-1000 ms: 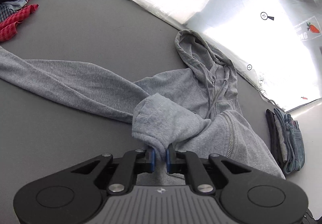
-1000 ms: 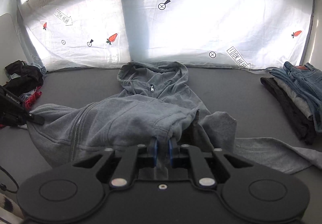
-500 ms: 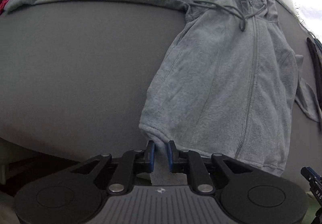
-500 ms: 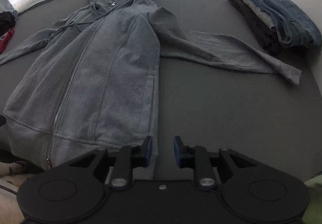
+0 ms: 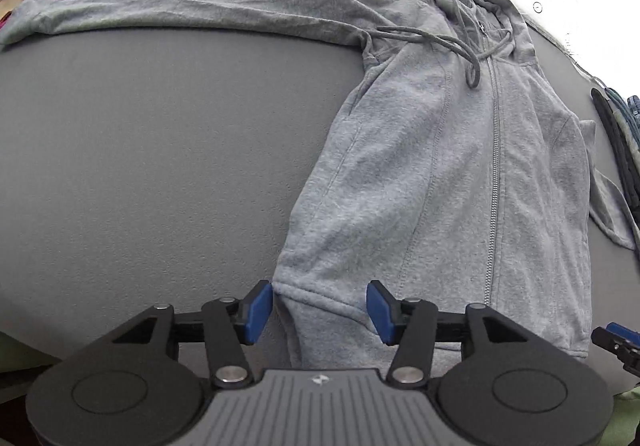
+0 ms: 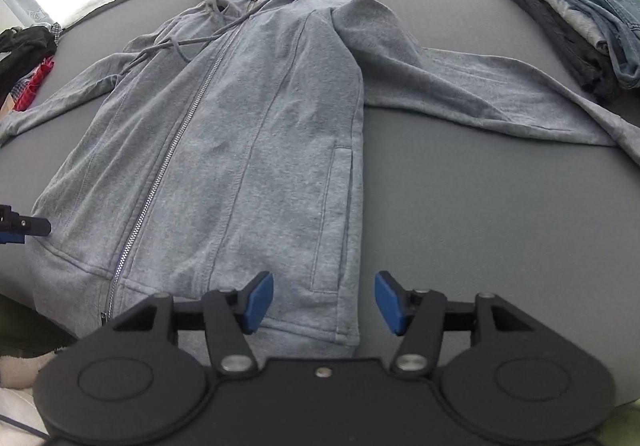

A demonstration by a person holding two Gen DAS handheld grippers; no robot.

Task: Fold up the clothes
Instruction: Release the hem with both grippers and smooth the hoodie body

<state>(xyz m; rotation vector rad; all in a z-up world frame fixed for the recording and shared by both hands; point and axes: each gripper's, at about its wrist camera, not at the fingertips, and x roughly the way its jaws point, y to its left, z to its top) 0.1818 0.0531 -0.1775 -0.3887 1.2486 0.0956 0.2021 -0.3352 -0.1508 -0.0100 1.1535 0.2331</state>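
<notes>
From the left wrist, the grey zip hoodie (image 5: 432, 165) is seen spread flat on the dark grey table (image 5: 160, 145), one sleeve stretched toward ten o'clock. The left gripper (image 5: 319, 310) is opening, its blue pads released beside the hem corner.

From the right wrist, the right gripper (image 6: 324, 300) is likewise opening over the opposite hem corner; folded jeans (image 6: 592, 1) are stacked at two o'clock.

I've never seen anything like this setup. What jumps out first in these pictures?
A grey zip-up hoodie lies spread flat, front up, across the dark grey table, sleeves stretched out to both sides. At its bottom hem, the left tongs and right tongs, blue-padded, are opening, one at each corner. A stack of folded jeans sits at the far right edge.
</notes>
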